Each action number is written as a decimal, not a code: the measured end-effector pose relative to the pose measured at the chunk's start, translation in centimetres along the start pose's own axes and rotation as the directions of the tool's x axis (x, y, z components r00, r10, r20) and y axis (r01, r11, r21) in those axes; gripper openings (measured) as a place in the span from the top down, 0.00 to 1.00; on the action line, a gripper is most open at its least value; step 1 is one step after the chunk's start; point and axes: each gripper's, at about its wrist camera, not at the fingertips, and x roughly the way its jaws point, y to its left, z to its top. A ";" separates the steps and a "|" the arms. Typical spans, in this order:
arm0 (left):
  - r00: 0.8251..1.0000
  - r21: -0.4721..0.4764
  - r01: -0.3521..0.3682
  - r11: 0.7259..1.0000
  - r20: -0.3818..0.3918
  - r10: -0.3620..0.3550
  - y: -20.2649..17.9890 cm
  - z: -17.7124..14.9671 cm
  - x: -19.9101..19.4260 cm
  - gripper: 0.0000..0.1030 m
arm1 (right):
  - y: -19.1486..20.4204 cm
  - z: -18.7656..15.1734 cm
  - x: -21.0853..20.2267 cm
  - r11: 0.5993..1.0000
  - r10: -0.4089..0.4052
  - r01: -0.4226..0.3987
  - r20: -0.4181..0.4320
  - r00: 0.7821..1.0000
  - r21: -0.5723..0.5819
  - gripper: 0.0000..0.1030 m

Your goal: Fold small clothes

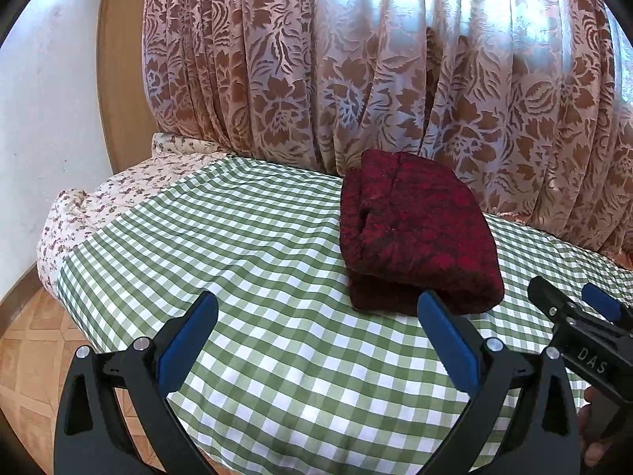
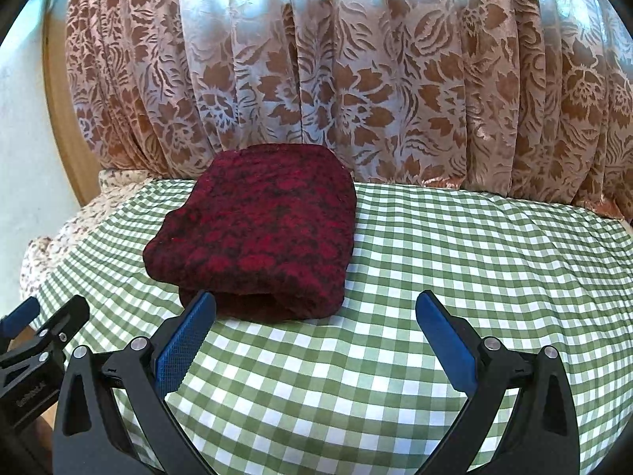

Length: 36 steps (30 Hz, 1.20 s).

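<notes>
A dark red patterned garment (image 1: 415, 229) lies folded into a thick rectangle on the green checked cloth (image 1: 257, 237). My left gripper (image 1: 316, 304) hovers open just in front of it and to its left, with nothing between its blue pads. In the right wrist view the same folded garment (image 2: 261, 225) sits ahead and to the left. My right gripper (image 2: 316, 304) is open too, its left pad close to the garment's near edge. Each gripper shows in the other's view: the right one (image 1: 573, 301) at the right edge, the left one (image 2: 43, 316) at the left edge.
A brown floral curtain (image 1: 395, 71) hangs right behind the bed. A flowered sheet (image 1: 99, 202) covers the bed's left end, beside a white wall and a wooden door frame (image 1: 118, 99). Wood-pattern floor (image 1: 31, 356) lies below at the left. A hand (image 1: 593, 435) holds the right gripper.
</notes>
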 end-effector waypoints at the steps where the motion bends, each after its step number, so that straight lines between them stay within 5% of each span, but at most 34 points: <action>1: 1.000 -0.001 0.001 1.000 0.003 -0.001 0.0 -0.1 -0.1 0.02 | 0.0 0.0 -0.1 1.000 0.002 -0.002 0.000 1.000 0.002 0.03; 36: 0.999 -0.016 -0.029 0.999 0.046 0.029 0.1 0.2 -2.0 0.02 | 0.5 -0.4 -1.3 1.000 0.022 -0.022 0.021 1.000 0.003 0.03</action>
